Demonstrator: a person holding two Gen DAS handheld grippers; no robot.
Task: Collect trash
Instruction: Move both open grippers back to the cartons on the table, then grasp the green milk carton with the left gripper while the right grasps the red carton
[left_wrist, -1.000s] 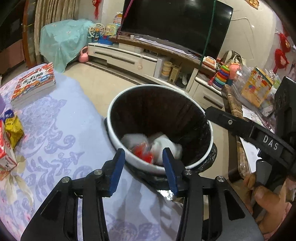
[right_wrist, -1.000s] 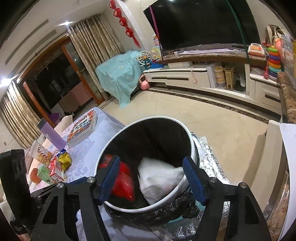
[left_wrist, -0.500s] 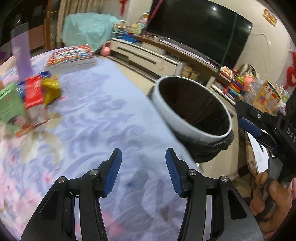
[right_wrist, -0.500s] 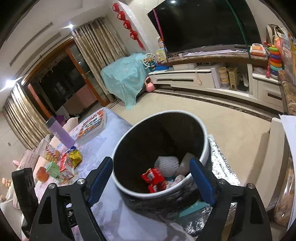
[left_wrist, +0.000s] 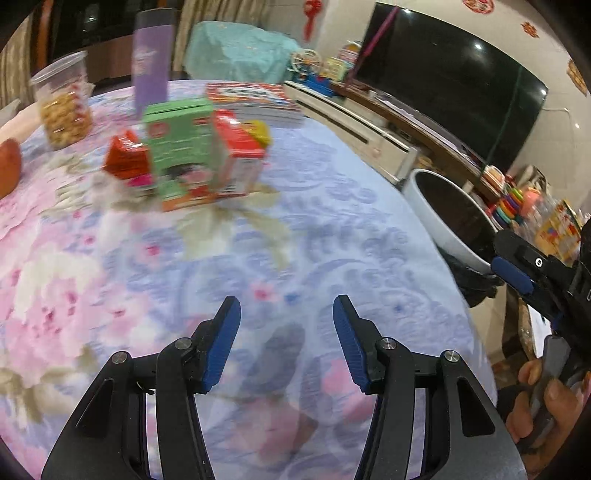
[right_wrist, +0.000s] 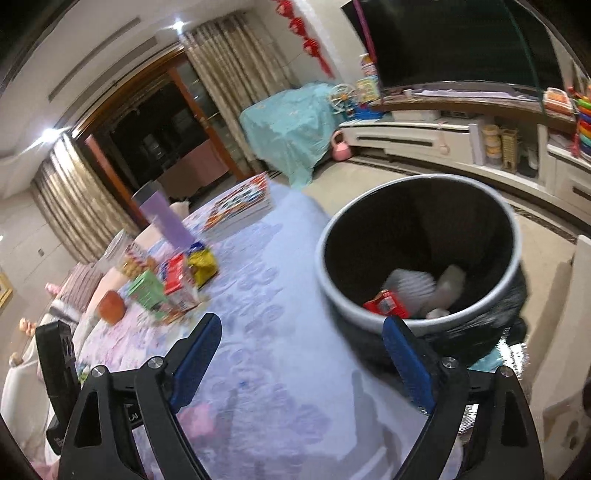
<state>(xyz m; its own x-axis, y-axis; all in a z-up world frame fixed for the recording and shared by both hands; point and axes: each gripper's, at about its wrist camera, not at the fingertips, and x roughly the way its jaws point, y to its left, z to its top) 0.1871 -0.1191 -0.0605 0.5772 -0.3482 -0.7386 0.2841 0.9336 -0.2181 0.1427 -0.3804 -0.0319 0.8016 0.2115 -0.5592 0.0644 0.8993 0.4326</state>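
The left tongs (left_wrist: 286, 332) hang over the flowered cloth of the desk (left_wrist: 332, 236), jaws partly apart and opening, nothing between them but cloth below. The right tongs (right_wrist: 301, 354) stand wide and are opening too, empty, with one blue pad over the cloth and the other just in front of the bin (right_wrist: 417, 254); in the left view one of their arms shows at the right edge with a hand (left_wrist: 543, 410) on the grip. The bin stands beside the desk's edge, white-rimmed, black-lined, and holds a red packet (right_wrist: 386, 304) and pale crumpled paper (right_wrist: 413, 286). The remaining trash sits in a cluster well ahead of the left tongs: a green carton (left_wrist: 177, 147) upright, a red-and-white carton (left_wrist: 236, 155) touching its right side, a small red box (left_wrist: 127, 155) to its left, and a yellow wrapper (left_wrist: 258, 133) behind. Beyond them stand a purple bottle (left_wrist: 151, 62), a clear cup of snacks (left_wrist: 62, 99) and a stack of books (left_wrist: 255, 99). An orange round thing (left_wrist: 9, 166) lies at the left edge. The left view is blurred, so labels cannot be read.
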